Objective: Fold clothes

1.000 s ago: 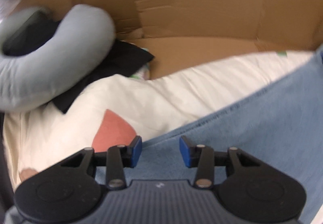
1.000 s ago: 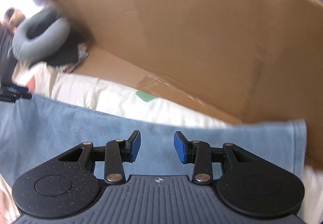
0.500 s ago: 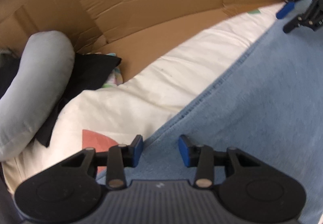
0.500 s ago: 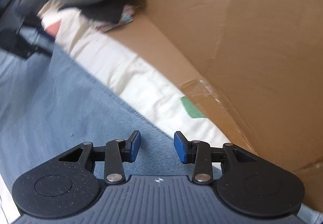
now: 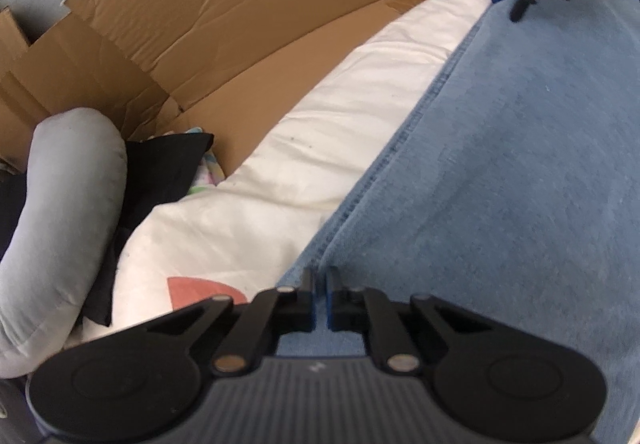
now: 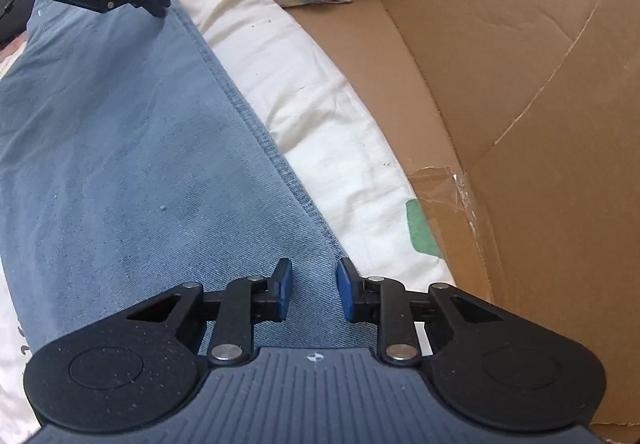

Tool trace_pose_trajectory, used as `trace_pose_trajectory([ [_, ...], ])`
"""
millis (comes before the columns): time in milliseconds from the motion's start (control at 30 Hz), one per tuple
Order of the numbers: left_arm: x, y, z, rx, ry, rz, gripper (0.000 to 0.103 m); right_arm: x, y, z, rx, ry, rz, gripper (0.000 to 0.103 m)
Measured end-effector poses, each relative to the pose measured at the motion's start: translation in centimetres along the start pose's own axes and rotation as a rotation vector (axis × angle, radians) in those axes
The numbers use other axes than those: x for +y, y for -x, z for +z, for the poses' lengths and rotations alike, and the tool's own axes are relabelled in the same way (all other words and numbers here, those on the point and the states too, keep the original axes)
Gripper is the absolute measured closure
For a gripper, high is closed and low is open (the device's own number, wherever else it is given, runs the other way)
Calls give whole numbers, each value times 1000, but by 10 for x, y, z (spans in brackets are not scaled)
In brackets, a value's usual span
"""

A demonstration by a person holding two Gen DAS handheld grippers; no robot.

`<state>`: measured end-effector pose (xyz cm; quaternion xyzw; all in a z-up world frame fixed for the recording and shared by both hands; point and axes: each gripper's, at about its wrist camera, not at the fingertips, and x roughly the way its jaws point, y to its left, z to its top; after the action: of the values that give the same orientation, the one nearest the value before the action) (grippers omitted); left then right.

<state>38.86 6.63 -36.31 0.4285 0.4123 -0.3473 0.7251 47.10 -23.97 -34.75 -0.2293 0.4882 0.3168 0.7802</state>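
A garment (image 5: 500, 184) is lying spread on a quilt (image 5: 280, 172), with a cardboard wall (image 5: 248, 4) standing behind the quilt, and a neck pillow (image 5: 60, 212) is resting on a dark cloth (image 5: 160, 172) at the quilt's far left end.

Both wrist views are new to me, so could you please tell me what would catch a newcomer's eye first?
The blue garment dominates, spread flat over a cream quilt, its stitched hem running diagonally between the two grippers. The left gripper is shut on that hem at one end, while the right gripper straddles it at the other, jaws closing. Brown cardboard walls in the far side, with a grey U-shaped pillow at the left corner.
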Motion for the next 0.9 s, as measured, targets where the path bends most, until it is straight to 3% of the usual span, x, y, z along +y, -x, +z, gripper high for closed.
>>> trace_pose_trajectory([
  [267,-3,-6,2,20,-26,24,96,0,-14,6,10,4,-8,75],
  [400,-5,-13,3,54,-45,28,91,11,-16,7,15,64,-12,79],
  [500,-6,-14,1,55,-64,33,97,12,-13,7,16,76,-4,103],
  [900,1,7,0,-40,-15,84,101,20,12,12,-30,103,-119,103],
])
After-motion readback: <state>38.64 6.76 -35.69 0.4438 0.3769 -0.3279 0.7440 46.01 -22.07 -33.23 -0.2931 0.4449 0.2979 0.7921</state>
